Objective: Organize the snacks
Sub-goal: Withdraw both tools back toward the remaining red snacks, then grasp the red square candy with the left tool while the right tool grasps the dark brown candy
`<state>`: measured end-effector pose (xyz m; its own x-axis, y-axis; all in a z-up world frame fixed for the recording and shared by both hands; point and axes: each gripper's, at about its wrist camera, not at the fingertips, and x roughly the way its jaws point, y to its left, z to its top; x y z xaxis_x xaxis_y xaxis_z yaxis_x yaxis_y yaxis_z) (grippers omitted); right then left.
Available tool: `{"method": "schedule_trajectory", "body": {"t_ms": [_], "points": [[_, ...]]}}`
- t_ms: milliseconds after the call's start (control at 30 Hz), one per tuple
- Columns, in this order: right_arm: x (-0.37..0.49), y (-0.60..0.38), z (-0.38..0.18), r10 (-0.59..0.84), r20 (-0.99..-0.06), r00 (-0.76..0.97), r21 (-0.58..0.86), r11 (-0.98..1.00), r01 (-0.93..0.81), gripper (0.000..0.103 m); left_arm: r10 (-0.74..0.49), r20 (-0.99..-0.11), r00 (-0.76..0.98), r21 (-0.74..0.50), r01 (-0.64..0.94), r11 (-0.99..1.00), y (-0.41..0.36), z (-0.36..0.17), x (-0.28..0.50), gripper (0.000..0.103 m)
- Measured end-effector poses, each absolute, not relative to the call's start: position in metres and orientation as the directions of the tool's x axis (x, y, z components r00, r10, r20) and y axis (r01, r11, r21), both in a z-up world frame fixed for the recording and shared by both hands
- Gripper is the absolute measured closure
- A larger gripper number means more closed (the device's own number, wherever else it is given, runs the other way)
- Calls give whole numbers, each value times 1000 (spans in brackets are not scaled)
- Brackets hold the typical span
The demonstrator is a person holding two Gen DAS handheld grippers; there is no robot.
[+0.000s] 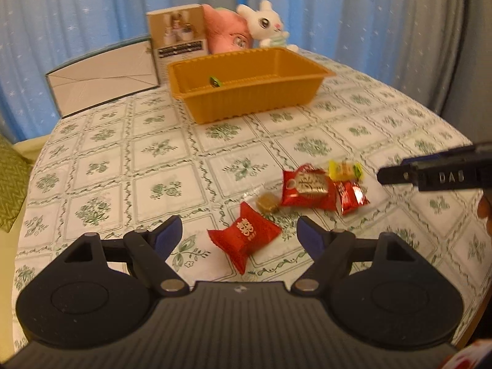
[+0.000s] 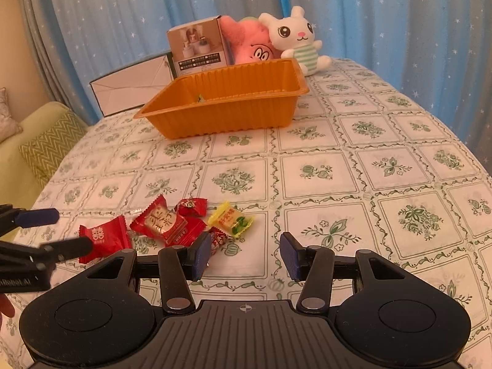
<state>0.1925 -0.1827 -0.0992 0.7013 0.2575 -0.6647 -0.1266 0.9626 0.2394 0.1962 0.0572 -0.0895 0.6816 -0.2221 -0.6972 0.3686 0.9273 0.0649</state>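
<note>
Hovering with jaws spread and empty, the left claw (image 1: 240, 236) frames the red pillow candy (image 1: 244, 237) on the desk (image 1: 129, 166); the right claw (image 2: 246, 255), half-open, holds nothing. Straddle it squarely, then carry it to the orange tray (image 1: 246, 92).

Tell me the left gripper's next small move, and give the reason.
Probably ease the left gripper forward and down over the red pillow-shaped snack. Its jaws stand open and empty, that snack lies on the tablecloth between the fingers, nearest of the pile, and the orange tray holds little yet.
</note>
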Motion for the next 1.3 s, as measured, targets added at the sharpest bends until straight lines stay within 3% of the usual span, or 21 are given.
{"method": "schedule_trajectory", "body": {"t_ms": [200, 267, 433, 667, 867, 1100, 1300], "points": [[198, -182, -104, 267, -676, 687, 261, 958, -116, 53, -205, -734, 648, 230, 521, 822, 38, -104, 208, 27], [199, -182, -106, 267, -682, 681, 260, 959, -115, 53, -210, -750, 627, 244, 558, 793, 37, -107, 213, 32], [201, -185, -110, 259, -691, 675, 261, 960, -100, 53, -210, -773, 598, 256, 598, 760, 35, -114, 222, 35], [204, -185, -111, 262, -692, 673, 269, 958, -97, 53, -218, -793, 569, 243, 623, 744, 34, -118, 226, 58], [204, -180, -112, 281, -691, 666, 273, 955, -119, 53, -230, -801, 553, 215, 623, 752, 33, -119, 229, 69], [204, -174, -113, 293, -692, 660, 274, 952, -135, 53, -232, -812, 535, 153, 579, 801, 38, -117, 231, 78], [206, -167, -113, 306, -686, 661, 275, 949, -154, 54, -221, -802, 555, 108, 498, 860, 44, -113, 229, 79]]}}
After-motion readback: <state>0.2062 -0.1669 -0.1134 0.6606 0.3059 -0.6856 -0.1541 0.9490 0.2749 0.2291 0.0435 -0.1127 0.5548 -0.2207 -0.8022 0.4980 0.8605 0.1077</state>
